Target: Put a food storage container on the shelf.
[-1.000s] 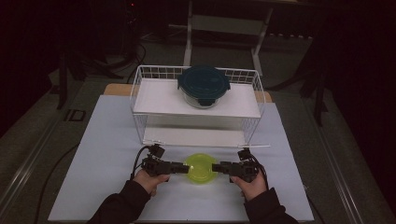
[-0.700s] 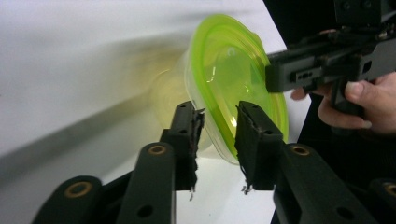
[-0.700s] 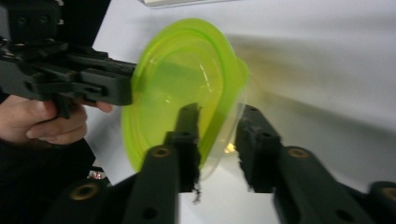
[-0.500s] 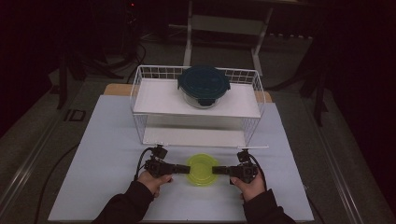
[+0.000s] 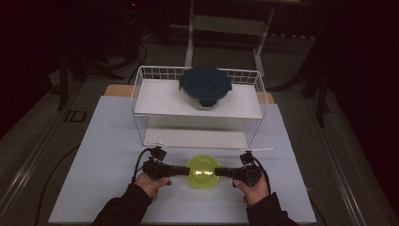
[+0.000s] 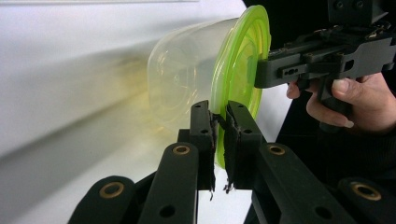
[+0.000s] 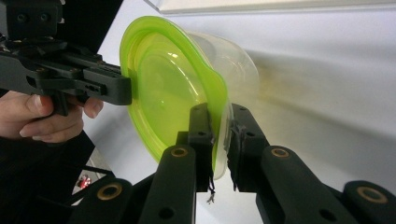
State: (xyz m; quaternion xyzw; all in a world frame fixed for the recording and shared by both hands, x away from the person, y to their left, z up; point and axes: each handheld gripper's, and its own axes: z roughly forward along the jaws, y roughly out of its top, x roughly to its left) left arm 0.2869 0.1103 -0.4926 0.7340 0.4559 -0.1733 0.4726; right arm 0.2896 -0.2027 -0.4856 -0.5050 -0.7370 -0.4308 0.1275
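A clear container (image 5: pixel 202 172) with a green lid (image 6: pixel 243 70) sits between the two grippers, in front of the wire rack (image 5: pixel 200 106) on the counter (image 5: pixel 108 141). The left gripper (image 6: pixel 219 126) and the right gripper (image 7: pixel 219 126) each have their jaws clamped on opposite edges of the lid's rim.

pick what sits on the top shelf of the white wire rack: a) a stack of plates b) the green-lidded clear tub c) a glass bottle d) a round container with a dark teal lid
d: the round container with the dark teal lid stands on the top shelf of the wire rack.
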